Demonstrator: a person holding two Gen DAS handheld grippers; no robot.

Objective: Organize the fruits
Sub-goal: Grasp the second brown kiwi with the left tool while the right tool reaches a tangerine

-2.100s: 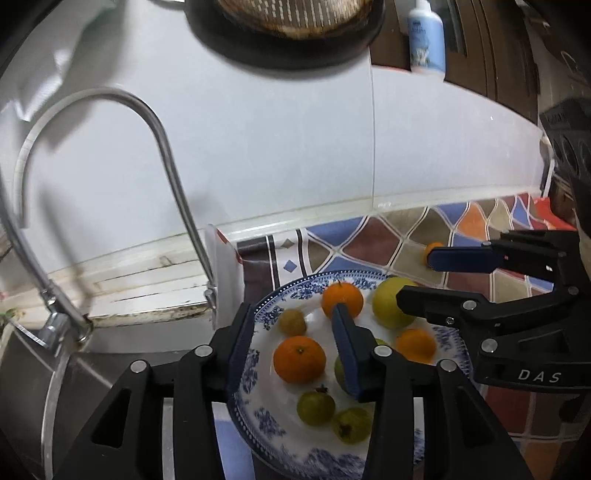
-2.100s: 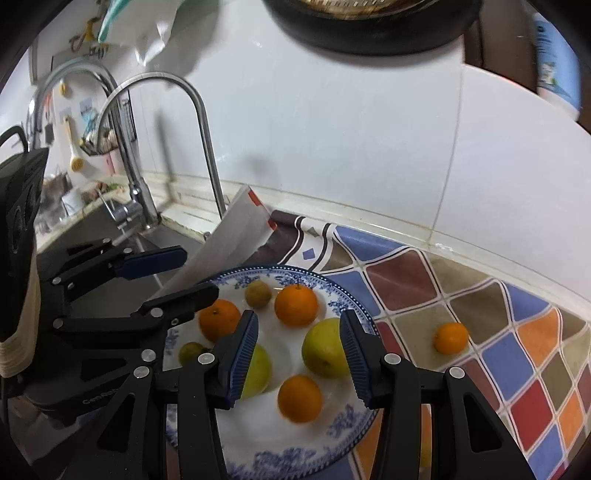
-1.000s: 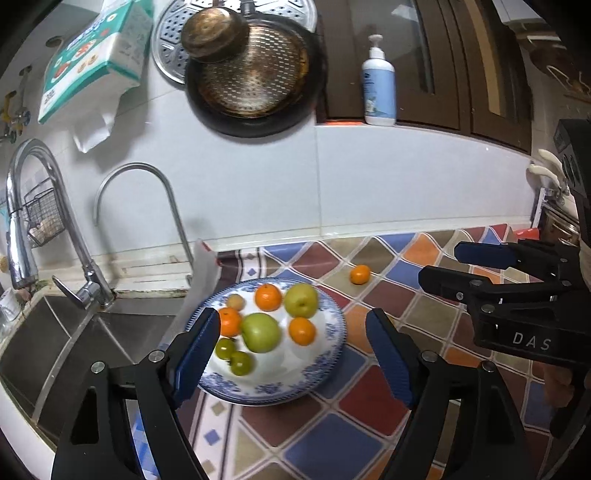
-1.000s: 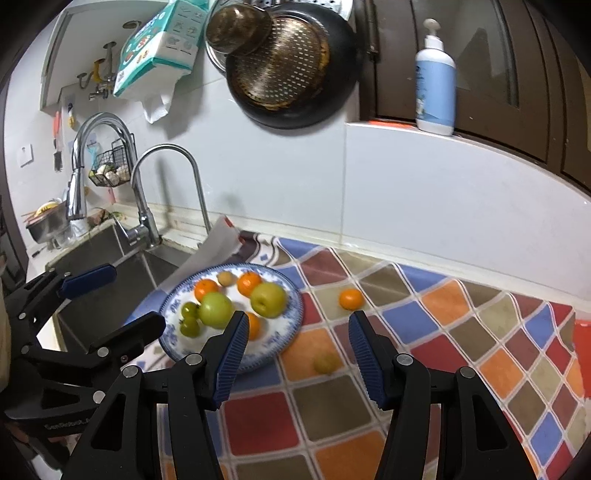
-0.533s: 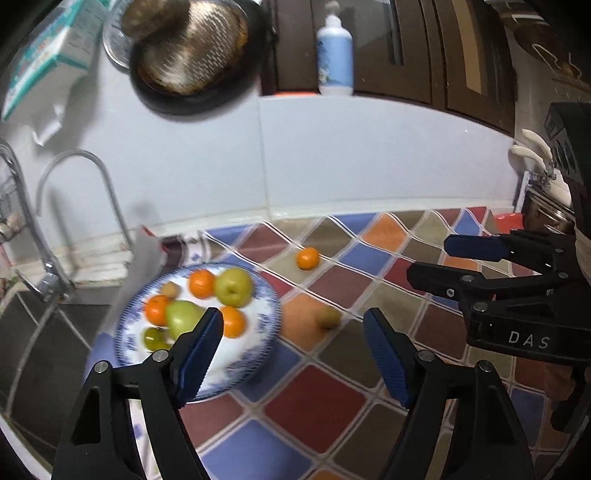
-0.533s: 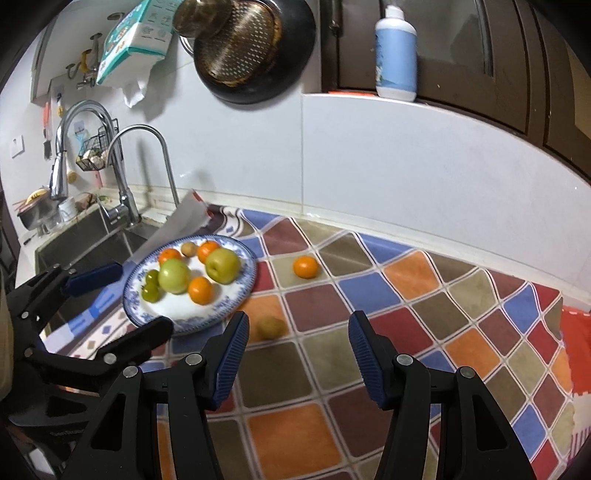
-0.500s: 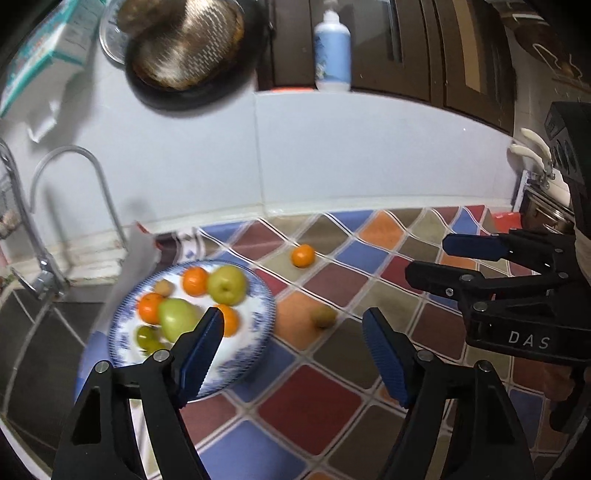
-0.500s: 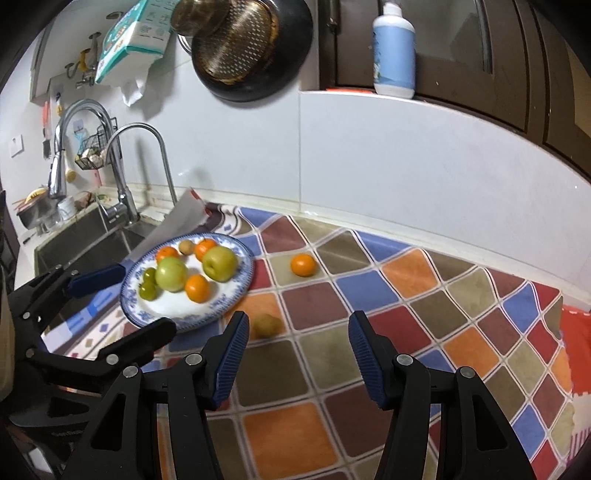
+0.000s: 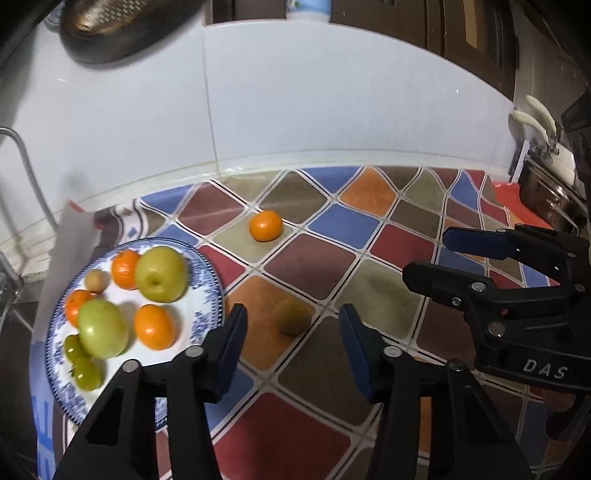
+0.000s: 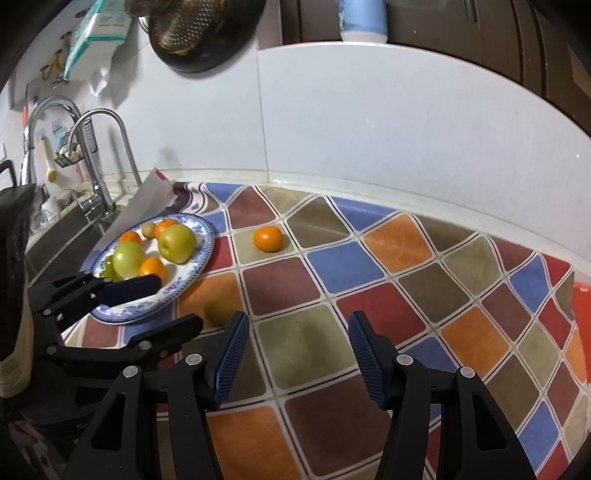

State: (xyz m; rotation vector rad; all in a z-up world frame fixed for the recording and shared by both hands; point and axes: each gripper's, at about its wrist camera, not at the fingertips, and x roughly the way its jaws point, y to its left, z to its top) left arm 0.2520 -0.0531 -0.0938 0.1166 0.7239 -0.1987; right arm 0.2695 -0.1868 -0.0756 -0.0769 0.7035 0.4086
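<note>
So the fruit is mostly on the blue-and-white plate sitting at the left end of the counter, right next to the sink. On it there's a yellow-green apple, a greener apple, three small oranges (one of them at the near edge) and a couple of little green fruits down at the front rim, plus a small brownish one toward the back. Two pieces are off the plate on the checkered tablecloth: a loose orange back near the white tiled wall, and a dull yellow-brown fruit just beside the plate's right edge, on an orange square.

The left gripper hangs over the cloth with its blue pads spread wide and nothing between them; the yellow-brown fruit lines up in the gap a bit ahead of the tips, not touching either one. The right gripper is also wide apart and empty, over a bare olive and brown patch of cloth well to the right of the plate.

Around the edges: a curved faucet over the sink, a dark pan hung on the wall up top, and a white bottle on the ledge, partly cut off
</note>
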